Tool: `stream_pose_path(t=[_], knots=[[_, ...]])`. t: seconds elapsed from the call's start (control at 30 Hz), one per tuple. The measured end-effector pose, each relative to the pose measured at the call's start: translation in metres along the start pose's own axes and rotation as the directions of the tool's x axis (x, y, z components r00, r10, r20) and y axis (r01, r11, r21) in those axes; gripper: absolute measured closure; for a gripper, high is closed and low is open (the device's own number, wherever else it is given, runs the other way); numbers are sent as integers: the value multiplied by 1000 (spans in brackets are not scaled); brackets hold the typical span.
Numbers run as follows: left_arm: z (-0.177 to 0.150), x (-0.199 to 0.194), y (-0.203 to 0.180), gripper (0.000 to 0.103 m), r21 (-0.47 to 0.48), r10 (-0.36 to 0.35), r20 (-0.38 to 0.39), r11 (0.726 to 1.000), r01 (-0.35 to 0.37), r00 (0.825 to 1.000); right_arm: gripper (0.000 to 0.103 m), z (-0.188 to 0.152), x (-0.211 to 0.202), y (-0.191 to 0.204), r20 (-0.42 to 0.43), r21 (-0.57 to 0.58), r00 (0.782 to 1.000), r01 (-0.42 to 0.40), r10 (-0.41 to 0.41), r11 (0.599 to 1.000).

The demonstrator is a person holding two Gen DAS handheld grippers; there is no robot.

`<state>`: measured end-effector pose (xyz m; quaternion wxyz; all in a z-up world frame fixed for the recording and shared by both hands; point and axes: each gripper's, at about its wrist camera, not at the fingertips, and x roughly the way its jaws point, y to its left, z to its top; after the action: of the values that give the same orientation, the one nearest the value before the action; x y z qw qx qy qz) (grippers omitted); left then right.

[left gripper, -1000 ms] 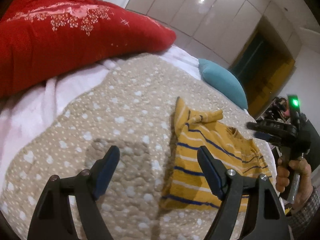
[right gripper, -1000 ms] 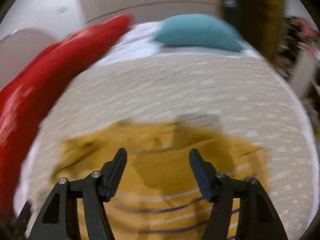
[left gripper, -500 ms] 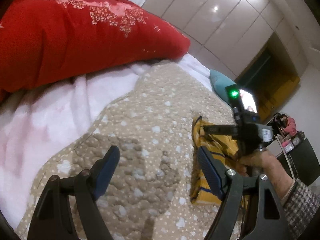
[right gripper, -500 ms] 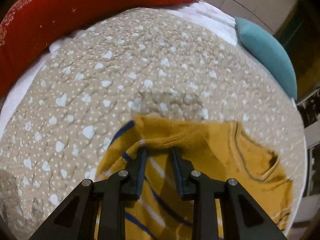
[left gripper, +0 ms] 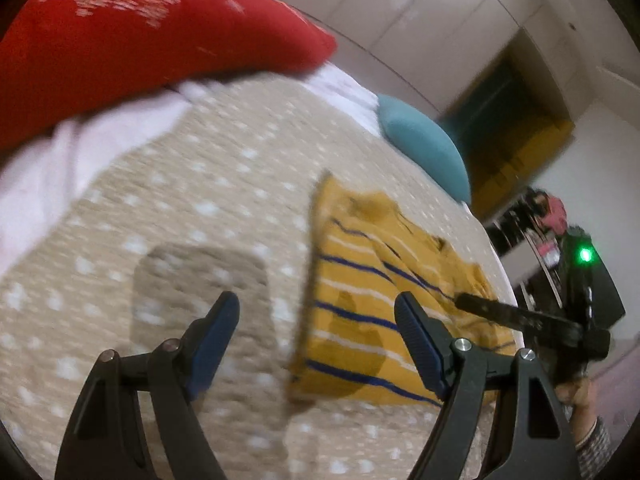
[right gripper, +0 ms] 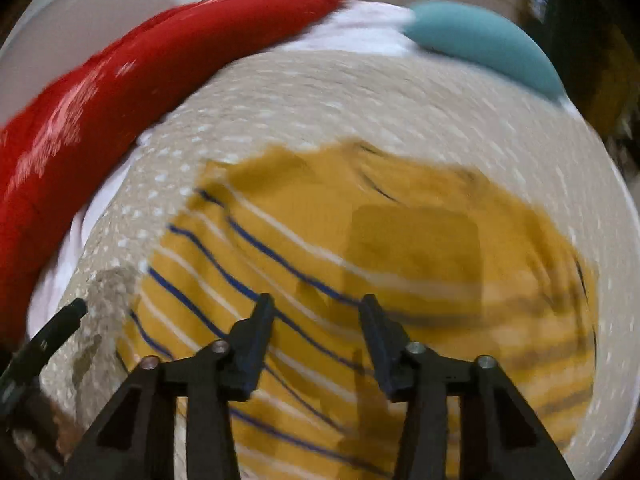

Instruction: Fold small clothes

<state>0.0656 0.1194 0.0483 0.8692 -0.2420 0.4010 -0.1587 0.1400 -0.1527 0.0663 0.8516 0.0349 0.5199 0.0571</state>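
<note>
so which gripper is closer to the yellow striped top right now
Right. The right gripper hangs directly over the yellow striped top, jaws opening, nothing between them. The left gripper is open off its edge, mostly above the beige quilt.

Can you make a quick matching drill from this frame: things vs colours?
Things:
1. shirt
2. big pillow
3. small pillow
4. bedspread

Colours:
A. teal
B. beige with white dots
C. yellow with blue and white stripes
D. red

Pairs: 1-C, 2-D, 3-A, 4-B
</note>
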Motion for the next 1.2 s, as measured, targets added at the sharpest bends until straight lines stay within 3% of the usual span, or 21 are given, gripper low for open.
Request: stream_pose_path(t=[0.1, 0.2, 0.27, 0.33, 0.37, 0.4, 0.43, 0.5, 0.63, 0.7, 0.77, 0.83, 0.93, 1.0, 1.13, 1.17, 1.2], knots=[[-10, 20, -23, 24, 63, 46, -34, 997, -44, 998, 58, -33, -19, -64, 19, 126, 1000, 6, -8, 992], [-20, 48, -33, 24, 105, 165, -102, 982, -155, 981, 64, -73, -36, -125, 22, 249, 999, 25, -31, 968], [-22, 61, -28, 24, 96, 211, -141, 975, -199, 967, 86, -102, -48, -162, 26, 321, 995, 79, -92, 944], [-21, 60, -30, 24, 101, 219, -135, 973, -207, 966, 90, -124, -55, -198, 20, 396, 991, 117, -136, 911], [-22, 60, -30, 24, 105, 225, -135, 972, -212, 965, 66, -135, -60, -215, 14, 445, 989, 123, -144, 887], [-22, 60, -30, 24, 107, 225, -135, 972, -211, 965, 56, -142, -64, -224, 21, 473, 989, 119, -146, 873], [-22, 60, -29, 24, 108, 225, -136, 971, -211, 965, 57, -148, -72, -232, 46, 501, 989, 102, -144, 860], [-21, 60, -28, 24, 118, 230, -140, 970, -215, 963, 57, -154, -83, -237, 44, 517, 978, 154, -205, 842], [-17, 48, -21, 30, 104, 261, -122, 963, -249, 958, 56, -151, -95, -234, 103, 541, 979, 94, -177, 836], [-12, 38, -14, 31, 78, 317, -78, 947, -311, 945, 56, -144, -100, -226, 139, 541, 977, 62, -162, 839], [-5, 26, -2, 31, 33, 343, -39, 939, -341, 939, 56, -130, -104, -212, 183, 519, 973, 28, -144, 854], [-1, 16, 8, 31, -16, 289, -27, 957, -289, 957, 56, -113, -102, -193, 205, 481, 971, 11, -125, 877], [0, 6, 12, 31, -13, 300, 10, 954, -300, 954, 56, -75, -82, -161, 194, 394, 975, 25, -110, 919], [0, 1, 14, 31, -9, 278, 16, 961, -278, 960, 52, -49, -64, -150, 170, 360, 972, 93, -163, 928], [-1, -4, 19, 31, 0, 276, 27, 961, -276, 961, 44, -17, -26, -145, 100, 300, 941, 282, -324, 911], [-1, -7, 21, 31, -1, 277, 32, 961, -278, 960, 48, -12, -16, -144, 70, 278, 944, 292, -322, 915], [0, -10, 22, 31, -2, 278, 35, 961, -278, 960, 80, -11, -11, -146, 52, 259, 951, 281, -304, 924]])
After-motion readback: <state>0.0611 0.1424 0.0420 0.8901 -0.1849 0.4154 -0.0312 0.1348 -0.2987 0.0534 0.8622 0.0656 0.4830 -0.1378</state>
